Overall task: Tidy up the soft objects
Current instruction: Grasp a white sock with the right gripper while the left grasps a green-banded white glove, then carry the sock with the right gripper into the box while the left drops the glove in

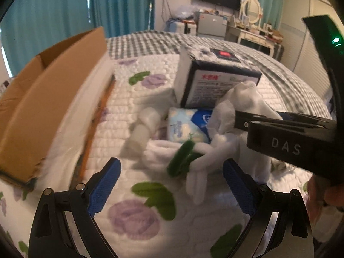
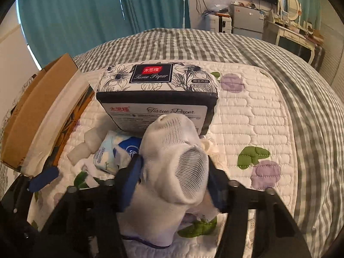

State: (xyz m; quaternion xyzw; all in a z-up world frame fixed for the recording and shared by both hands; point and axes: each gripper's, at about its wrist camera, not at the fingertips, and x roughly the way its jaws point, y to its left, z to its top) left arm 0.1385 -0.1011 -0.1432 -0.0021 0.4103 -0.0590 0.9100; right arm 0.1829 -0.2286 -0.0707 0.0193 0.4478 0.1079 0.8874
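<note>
- The right hand-held gripper [image 2: 174, 185] is clenched on a white sock [image 2: 178, 161], its blue pads pressing the bunched fabric from both sides; the sock's toe rises toward the tissue pack, so the grip sits near the cuff end, probably to lift the whole sock clear of the pile.
- The left hand-held gripper [image 1: 172, 185] is released, its blue pads spread wide with nothing between them, hovering just short of a white glove [image 1: 197, 172] that lies on the bed [image 1: 150, 225].
- The soft things sit bunched together on the quilted floral cover: the sock, the glove, a small blue pocket tissue packet [image 2: 116, 150], a white rolled item [image 2: 83, 148] and a large black-and-white tissue paper pack [image 2: 159, 99] behind them.
- A cardboard box [image 1: 32, 107] stands open at the left, just beside the pile, seemingly the place meant for these items; its inside cannot be seen, so what it holds cannot be told.
</note>
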